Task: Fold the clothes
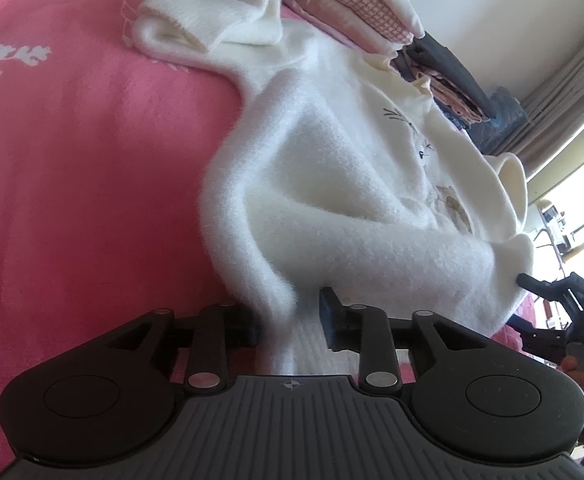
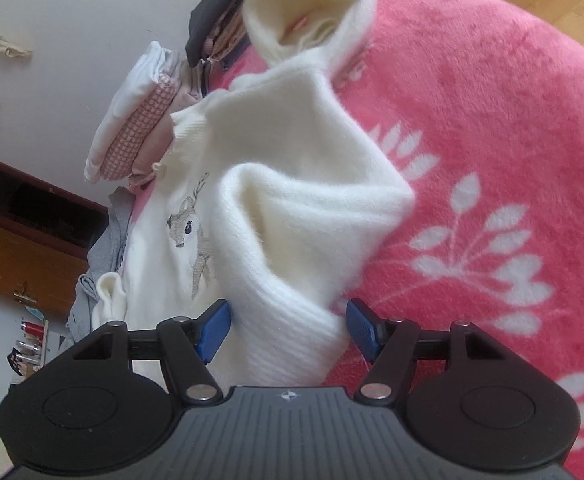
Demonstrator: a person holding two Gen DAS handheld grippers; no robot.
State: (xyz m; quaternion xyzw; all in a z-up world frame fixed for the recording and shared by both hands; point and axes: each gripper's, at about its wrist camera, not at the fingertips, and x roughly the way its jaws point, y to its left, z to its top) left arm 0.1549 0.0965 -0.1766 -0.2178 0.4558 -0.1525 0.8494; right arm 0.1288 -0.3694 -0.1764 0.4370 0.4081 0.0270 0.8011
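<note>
Both grippers, left (image 1: 292, 320) and right (image 2: 287, 330), stand spread around the white sweater's (image 1: 332, 168) hem without pinching; the fluffy knit may slip free.

Daylight fills both views — soft and fairly bright. In the left wrist view the window (image 1: 580, 200) at the right edge is blown out to white glare, and the curtain (image 1: 564, 72) beside it bends with the fisheye curve. The white fluffy sweater (image 1: 332, 184) looks slightly soft, its nap smeared near the lens. A mild shadow lies on the pink blanket (image 1: 91, 200) under the sweater's edge. In the right wrist view the frame corners go black — the wall (image 2: 71, 20) reads evenly lit and bowed.
</note>
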